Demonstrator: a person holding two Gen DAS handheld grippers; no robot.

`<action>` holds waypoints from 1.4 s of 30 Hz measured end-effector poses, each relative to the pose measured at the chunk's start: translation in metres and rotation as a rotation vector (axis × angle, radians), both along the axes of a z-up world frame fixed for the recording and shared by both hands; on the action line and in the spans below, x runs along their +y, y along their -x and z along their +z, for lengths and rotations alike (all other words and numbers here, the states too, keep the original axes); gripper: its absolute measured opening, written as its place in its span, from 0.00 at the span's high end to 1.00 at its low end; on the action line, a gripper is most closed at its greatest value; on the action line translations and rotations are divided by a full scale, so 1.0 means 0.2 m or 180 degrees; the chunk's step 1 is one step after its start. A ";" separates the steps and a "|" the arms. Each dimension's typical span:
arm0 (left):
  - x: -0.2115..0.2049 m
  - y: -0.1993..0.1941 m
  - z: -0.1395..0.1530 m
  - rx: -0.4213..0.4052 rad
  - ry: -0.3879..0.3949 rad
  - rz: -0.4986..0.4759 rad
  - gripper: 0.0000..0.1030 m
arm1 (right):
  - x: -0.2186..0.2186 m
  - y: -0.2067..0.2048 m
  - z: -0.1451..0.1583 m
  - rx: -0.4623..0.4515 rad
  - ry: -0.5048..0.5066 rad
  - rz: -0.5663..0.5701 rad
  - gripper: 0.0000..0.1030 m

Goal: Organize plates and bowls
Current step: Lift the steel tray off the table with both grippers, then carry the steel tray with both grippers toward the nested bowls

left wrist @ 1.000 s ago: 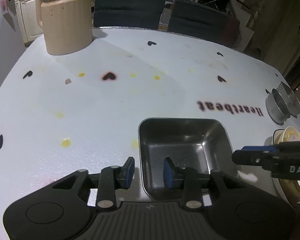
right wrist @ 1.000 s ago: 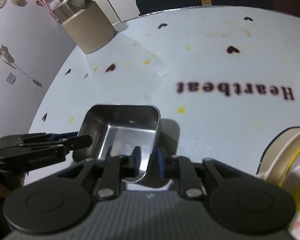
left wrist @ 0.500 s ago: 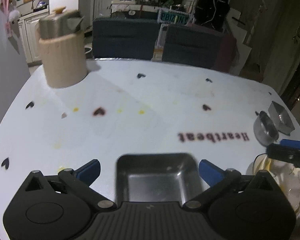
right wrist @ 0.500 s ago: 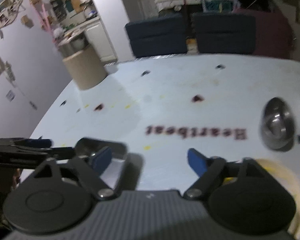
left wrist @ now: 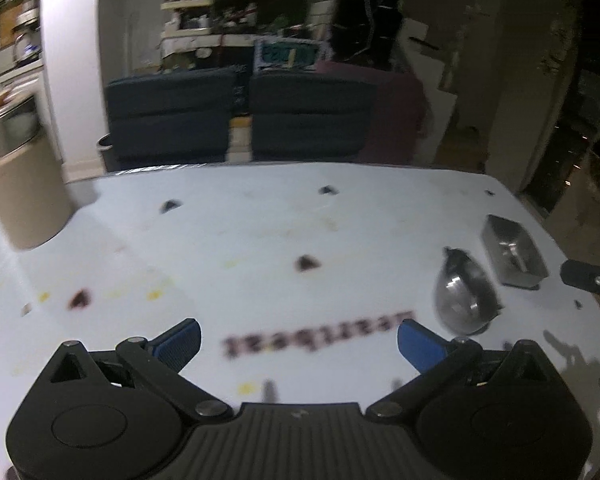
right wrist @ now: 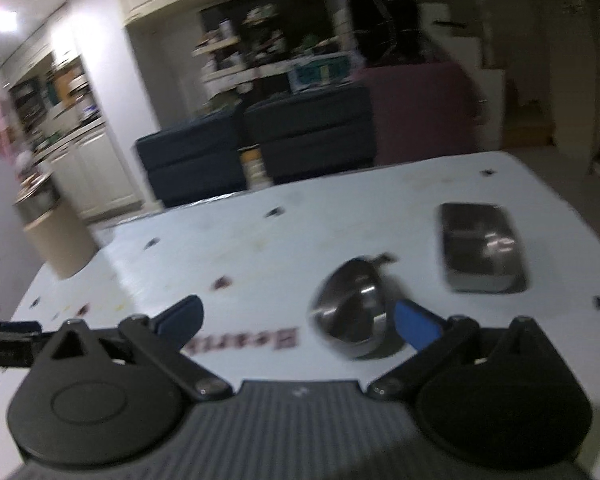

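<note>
Table (left wrist: pixel 260 232) — white cloth printed with small dark hearts and 1 line of lettering; carries everything below.

Tan canister (left wrist: pixel 24 196) — far left corner, upright, well apart from the metalware.

Square steel dish (right wrist: pixel 482 246) — far right of the table, resting flat, untouched.

Round steel bowl (right wrist: pixel 350 312) — near the square dish but apart from it, tilted on its side; in the right wrist view it sits just beyond the right-hand finger.

Left gripper (left wrist: pixel 298 338) — jaws at full spread, nothing between them, only printed cloth beyond.

Right gripper (right wrist: pixel 298 320) — jaws opening, almost fully spread, nothing between them.

Step in hand, as a judgement — between pieces, both tools free, 2 steel items not yet gathered. Next move likely calls for lining the right gripper on the tilted bowl's rim and closing gently, since curved steel may slip.
</note>
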State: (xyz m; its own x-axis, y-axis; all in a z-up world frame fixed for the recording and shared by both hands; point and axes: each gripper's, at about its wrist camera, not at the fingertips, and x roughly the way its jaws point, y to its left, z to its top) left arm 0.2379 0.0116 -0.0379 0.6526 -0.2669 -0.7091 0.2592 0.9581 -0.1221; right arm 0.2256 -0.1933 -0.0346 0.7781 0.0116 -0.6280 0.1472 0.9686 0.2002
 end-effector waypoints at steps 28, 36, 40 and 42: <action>-0.80 -0.21 -0.16 -0.0223 0.0214 -0.0447 0.00 | -0.75 -0.52 -0.59 0.0969 -0.0799 -0.1702 0.01; -0.82 -0.20 -0.17 -0.0184 0.0168 -0.0422 0.00 | -0.81 -0.52 -0.67 0.1040 -0.1305 -0.1619 0.33; -0.85 -0.18 -0.17 -0.0219 0.0176 -0.0507 0.00 | -0.82 -0.50 -0.65 0.0988 -0.1399 -0.1529 0.58; -0.88 -0.20 -0.16 -0.0263 0.0179 -0.0534 0.00 | -0.83 -0.50 -0.64 0.0960 -0.1320 -0.1497 0.69</action>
State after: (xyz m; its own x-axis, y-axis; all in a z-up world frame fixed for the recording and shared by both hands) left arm 0.2771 -0.1650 -0.0701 0.6509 -0.4146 -0.6359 0.4262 0.8928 -0.1458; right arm 0.3263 -0.3584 -0.1623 0.5516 0.0016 -0.8341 0.6397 0.6409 0.4243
